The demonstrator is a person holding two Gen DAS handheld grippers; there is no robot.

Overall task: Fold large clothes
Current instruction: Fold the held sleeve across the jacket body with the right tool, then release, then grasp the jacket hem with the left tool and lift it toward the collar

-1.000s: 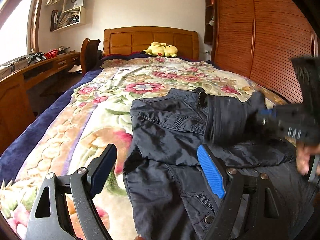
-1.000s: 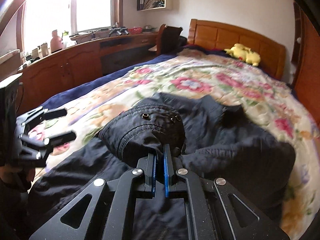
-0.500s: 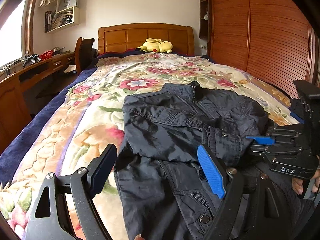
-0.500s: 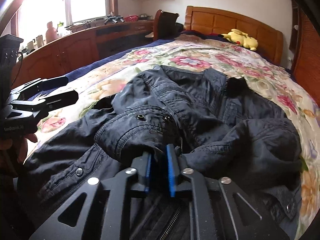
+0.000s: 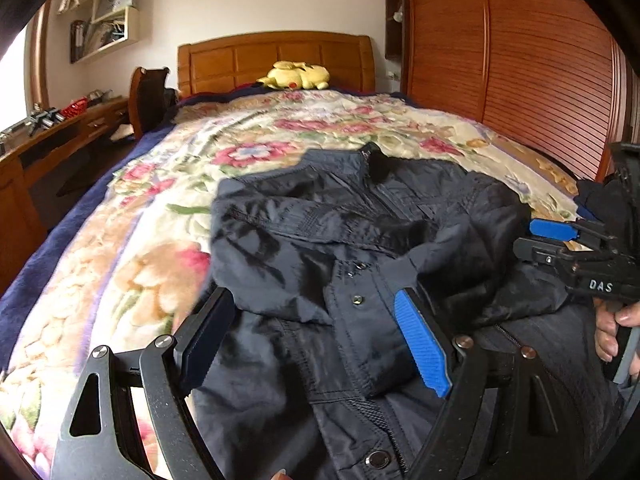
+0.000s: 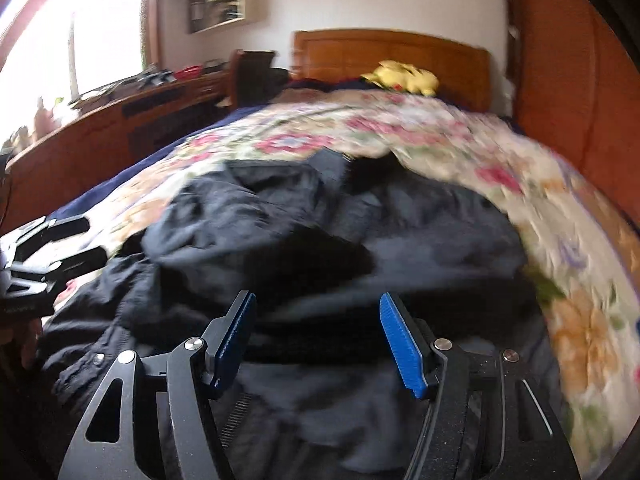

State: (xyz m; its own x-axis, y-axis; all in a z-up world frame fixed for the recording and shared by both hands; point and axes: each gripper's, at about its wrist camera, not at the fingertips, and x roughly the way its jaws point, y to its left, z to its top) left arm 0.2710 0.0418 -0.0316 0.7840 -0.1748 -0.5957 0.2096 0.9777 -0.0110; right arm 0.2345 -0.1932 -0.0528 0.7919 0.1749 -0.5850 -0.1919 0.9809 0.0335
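A dark navy jacket [image 5: 320,248] lies on the floral bedspread [image 5: 160,264], collar toward the headboard, with one sleeve [image 5: 460,264] folded across its front. My left gripper [image 5: 316,320] hangs open just over the jacket's lower front, with nothing pressed between its pads. In the right wrist view, which is blurred, my right gripper [image 6: 318,320] is above the jacket [image 6: 340,240] and its jaws are opening; the cloth lies under them, not gripped. The right gripper [image 5: 536,240] also shows at the right edge of the left wrist view, with a hand behind it. The left gripper [image 6: 80,242] appears at the far left.
A yellow plush toy [image 5: 294,76] rests by the wooden headboard [image 5: 276,56]. A slatted wooden wardrobe [image 5: 520,72] runs along the right of the bed. A wooden desk [image 5: 60,132] and chair [image 5: 150,96] stand on the left under wall shelves.
The right gripper carried the sleeve cuff down onto the jacket's front, then its jaws spread and let the cuff go. The left gripper stayed open and moved closer over the jacket.
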